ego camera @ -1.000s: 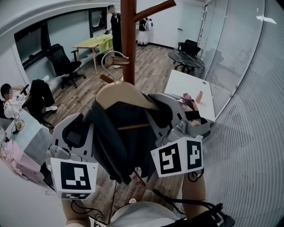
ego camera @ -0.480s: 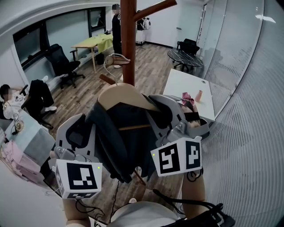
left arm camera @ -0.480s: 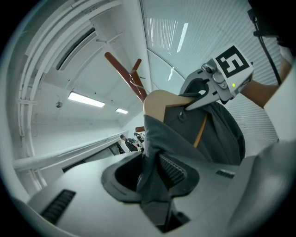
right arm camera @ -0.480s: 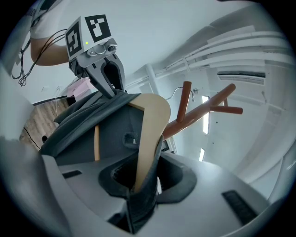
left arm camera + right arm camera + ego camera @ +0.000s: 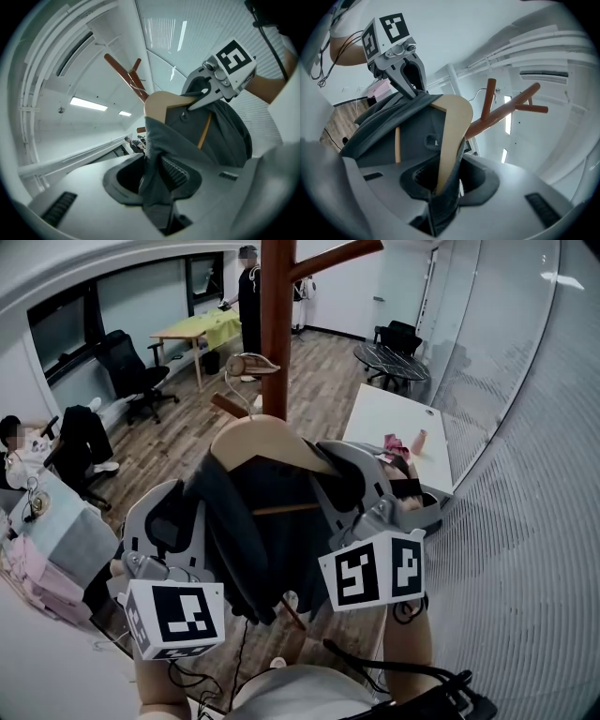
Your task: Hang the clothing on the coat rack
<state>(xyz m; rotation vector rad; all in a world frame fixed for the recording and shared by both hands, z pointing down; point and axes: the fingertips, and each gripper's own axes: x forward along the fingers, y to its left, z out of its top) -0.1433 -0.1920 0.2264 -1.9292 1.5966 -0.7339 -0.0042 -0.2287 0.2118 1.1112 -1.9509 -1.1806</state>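
Observation:
A dark grey garment (image 5: 267,540) hangs on a wooden hanger (image 5: 267,439) right in front of the brown coat rack pole (image 5: 274,324). The hanger's wire hook (image 5: 232,371) is up by a short peg (image 5: 253,365); whether it rests on the peg I cannot tell. My left gripper (image 5: 183,521) is shut on a fold of the garment (image 5: 157,140) below the hanger's left shoulder. My right gripper (image 5: 354,486) is shut on the hanger's right end (image 5: 452,136), with cloth pinched in too. In the right gripper view the rack's pegs (image 5: 506,110) rise behind the hanger.
A white table (image 5: 398,427) with a small bottle (image 5: 422,441) stands just right of the rack, along a glass wall (image 5: 525,474). Office chairs (image 5: 131,371), a green table (image 5: 202,329), a round dark table (image 5: 392,362), a seated person (image 5: 28,451) and a standing person (image 5: 251,292) are farther off.
My left gripper has shifted a little to the right and nearer me, still on the cloth. The hanger and right gripper have barely moved.

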